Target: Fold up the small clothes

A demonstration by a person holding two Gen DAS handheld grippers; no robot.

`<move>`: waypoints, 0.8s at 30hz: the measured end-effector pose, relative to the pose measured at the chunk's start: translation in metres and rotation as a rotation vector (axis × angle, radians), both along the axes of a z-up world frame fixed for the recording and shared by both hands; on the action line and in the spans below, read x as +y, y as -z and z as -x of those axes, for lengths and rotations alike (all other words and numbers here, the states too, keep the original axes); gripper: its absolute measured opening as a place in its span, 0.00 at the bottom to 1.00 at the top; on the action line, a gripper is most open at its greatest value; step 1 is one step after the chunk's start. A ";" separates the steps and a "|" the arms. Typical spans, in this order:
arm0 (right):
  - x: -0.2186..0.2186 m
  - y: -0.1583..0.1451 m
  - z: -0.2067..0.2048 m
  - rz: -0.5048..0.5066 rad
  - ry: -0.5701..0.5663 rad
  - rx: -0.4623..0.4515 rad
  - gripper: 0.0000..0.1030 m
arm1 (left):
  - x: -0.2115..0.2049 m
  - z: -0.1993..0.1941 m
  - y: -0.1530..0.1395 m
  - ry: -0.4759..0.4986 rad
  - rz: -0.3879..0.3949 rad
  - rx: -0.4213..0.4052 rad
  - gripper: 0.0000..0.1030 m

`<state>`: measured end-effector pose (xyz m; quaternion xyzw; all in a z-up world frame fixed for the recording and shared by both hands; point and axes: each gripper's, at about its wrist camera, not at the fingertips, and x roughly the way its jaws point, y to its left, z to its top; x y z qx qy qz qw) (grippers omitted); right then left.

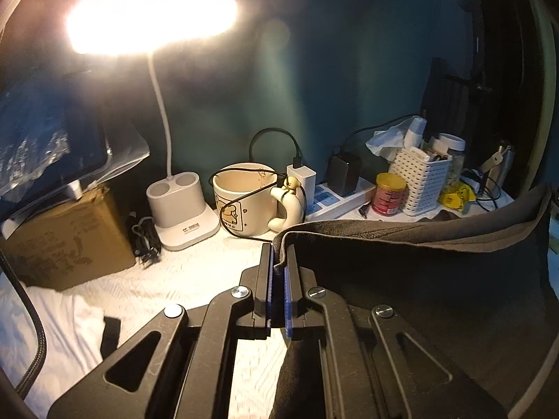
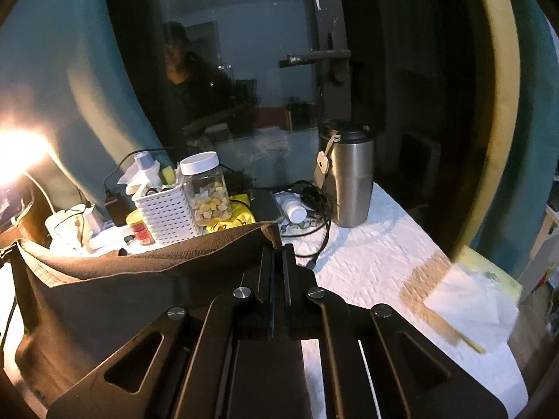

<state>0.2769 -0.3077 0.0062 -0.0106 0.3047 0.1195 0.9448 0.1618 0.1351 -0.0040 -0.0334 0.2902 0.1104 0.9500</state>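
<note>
a dark brown garment [image 1: 419, 279] is held stretched between two grippers above a white-covered worktop [image 1: 167, 279] — the left gripper [image 1: 278, 262] is pinched on its hem corner at 9 o'clock, the right gripper [image 2: 277, 255] on the corner at 3 o'clock. the cloth is judged soft, light and limp; corners are best gripped. a lit desk lamp [image 1: 150, 17], a mug [image 1: 244, 199] and a steel tumbler [image 2: 351, 181] are seen at 12 o'clock — a dim room.
</note>
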 end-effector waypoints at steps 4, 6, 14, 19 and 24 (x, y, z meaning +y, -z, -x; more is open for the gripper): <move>0.007 0.010 -0.023 0.024 -0.013 -0.012 0.05 | 0.005 -0.018 0.004 0.001 -0.013 0.001 0.04; 0.009 0.016 -0.035 0.035 -0.021 -0.011 0.05 | 0.007 -0.026 0.006 0.003 -0.021 0.002 0.04; 0.022 0.052 -0.086 0.076 -0.065 0.017 0.05 | 0.019 -0.057 0.030 -0.019 -0.004 0.043 0.04; 0.028 0.073 -0.108 0.096 -0.070 0.072 0.05 | 0.026 -0.076 0.055 -0.017 0.004 0.115 0.04; 0.035 0.092 -0.120 0.161 -0.061 0.122 0.05 | 0.037 -0.097 0.085 -0.055 0.005 0.229 0.07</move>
